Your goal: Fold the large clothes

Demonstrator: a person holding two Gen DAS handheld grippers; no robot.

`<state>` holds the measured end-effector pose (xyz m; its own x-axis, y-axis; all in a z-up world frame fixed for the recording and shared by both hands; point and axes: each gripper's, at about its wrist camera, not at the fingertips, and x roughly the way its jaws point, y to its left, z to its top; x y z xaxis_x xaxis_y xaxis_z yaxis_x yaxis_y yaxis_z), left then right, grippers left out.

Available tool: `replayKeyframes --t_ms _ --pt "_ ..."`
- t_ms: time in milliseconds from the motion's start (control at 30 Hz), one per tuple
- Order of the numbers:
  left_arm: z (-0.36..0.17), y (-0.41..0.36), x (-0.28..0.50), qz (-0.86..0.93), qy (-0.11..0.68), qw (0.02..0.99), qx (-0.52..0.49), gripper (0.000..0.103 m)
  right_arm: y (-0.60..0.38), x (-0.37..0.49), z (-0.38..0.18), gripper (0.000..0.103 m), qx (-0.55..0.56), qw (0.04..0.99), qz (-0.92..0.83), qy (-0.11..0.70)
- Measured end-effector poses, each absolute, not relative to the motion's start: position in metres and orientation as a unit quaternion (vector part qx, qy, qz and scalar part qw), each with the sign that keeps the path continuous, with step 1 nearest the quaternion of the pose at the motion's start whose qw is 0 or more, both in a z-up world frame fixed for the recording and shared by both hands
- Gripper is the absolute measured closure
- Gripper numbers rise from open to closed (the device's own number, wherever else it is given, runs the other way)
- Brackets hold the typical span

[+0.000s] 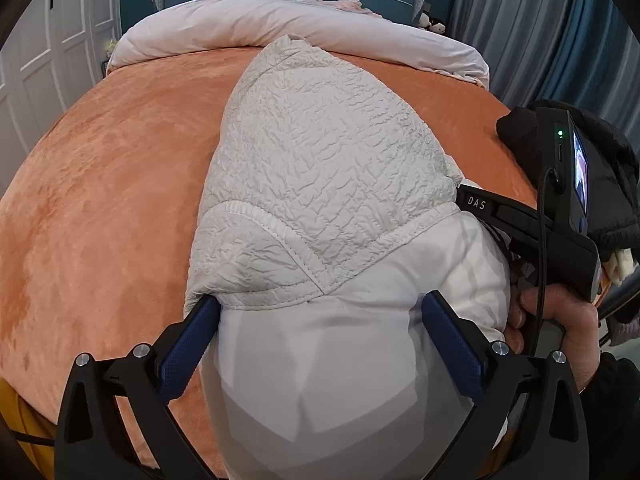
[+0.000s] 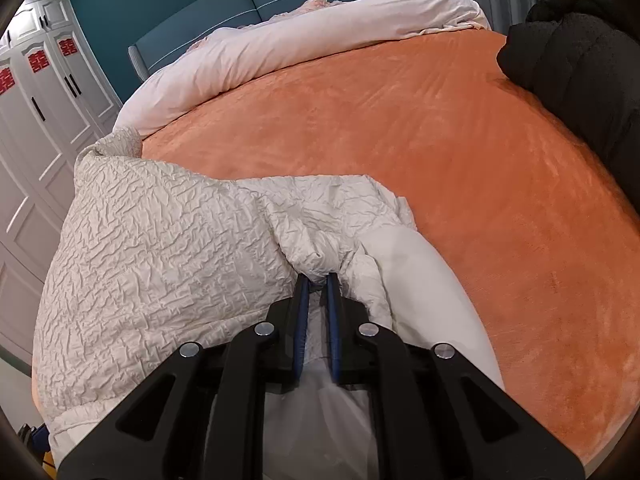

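Smooth white lining of the jacket fills the space closest to the left wrist camera, bulging up between the two blue pads of the left gripper. Those pads stand spread wide on either side of the fabric, and the cloth lies loose between them rather than pinched, so this gripper is released. Beyond the lining, the jacket's crinkled cream outer shell runs away across the bed in a long tapering shape, with a stitched hem edge crossing just ahead of the fingertips.

From the right wrist view, the right gripper is clenched: its blue pads sit almost together with a gathered fold of the crinkled jacket squeezed between them. More smooth lining spills out to the right of that pinch and beneath the gripper's black frame.

At the right edge of the left wrist view, a hand grips the handle of that right gripper, whose body carries a small lit screen and a green light, with a black cable hanging from it.

The jacket rests on an orange plush bedspread that covers most of the bed. A pale pink duvet is rolled along the far end, against a teal padded headboard. A black garment lies heaped at the right edge of the bed, well apart from the jacket. White wardrobe doors stand at the left, and grey-blue curtains hang at the right.
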<state>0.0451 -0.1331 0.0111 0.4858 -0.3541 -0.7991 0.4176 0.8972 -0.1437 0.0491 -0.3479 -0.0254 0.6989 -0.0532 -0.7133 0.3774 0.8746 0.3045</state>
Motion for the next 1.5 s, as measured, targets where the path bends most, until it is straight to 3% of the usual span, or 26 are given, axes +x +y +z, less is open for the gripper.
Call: replayKeyframes --t_ms 467,567,700,900,967,1067,1200,1367,1500 --pt "0.004 -0.126 0.048 -0.234 0.454 0.859 0.04 0.005 -0.339 0.038 -0.011 0.094 0.221 0.897 -0.112 0.365" --pt "0.016 -0.114 0.043 -0.229 0.469 0.853 0.02 0.011 -0.344 -0.002 0.025 0.091 0.265 0.889 -0.078 0.365" --pt "0.03 -0.1 0.027 -0.218 0.48 0.85 0.006 0.013 -0.317 -0.071 0.049 0.091 0.231 0.888 -0.044 0.394" --pt "0.01 -0.103 0.018 -0.21 0.509 0.834 0.03 0.008 -0.267 -0.106 -0.029 0.096 0.215 0.835 -0.026 0.506" --pt "0.004 -0.099 0.021 -0.206 0.522 0.827 0.021 0.007 -0.263 -0.105 -0.025 0.096 0.203 0.831 -0.029 0.518" --pt "0.021 -0.092 0.021 -0.204 0.514 0.833 0.003 0.015 -0.264 -0.108 0.001 0.091 0.187 0.848 -0.034 0.495" --pt "0.052 -0.095 0.022 -0.206 0.468 0.859 0.0 0.015 -0.269 -0.112 0.047 0.091 0.196 0.886 -0.022 0.42" --pt "0.038 -0.109 0.043 -0.185 0.485 0.855 0.005 0.015 -0.249 -0.088 -0.015 0.096 0.165 0.849 -0.019 0.502" --pt "0.04 -0.107 0.056 -0.18 0.487 0.854 -0.006 0.016 -0.256 -0.1 0.02 0.091 0.175 0.87 -0.021 0.461"
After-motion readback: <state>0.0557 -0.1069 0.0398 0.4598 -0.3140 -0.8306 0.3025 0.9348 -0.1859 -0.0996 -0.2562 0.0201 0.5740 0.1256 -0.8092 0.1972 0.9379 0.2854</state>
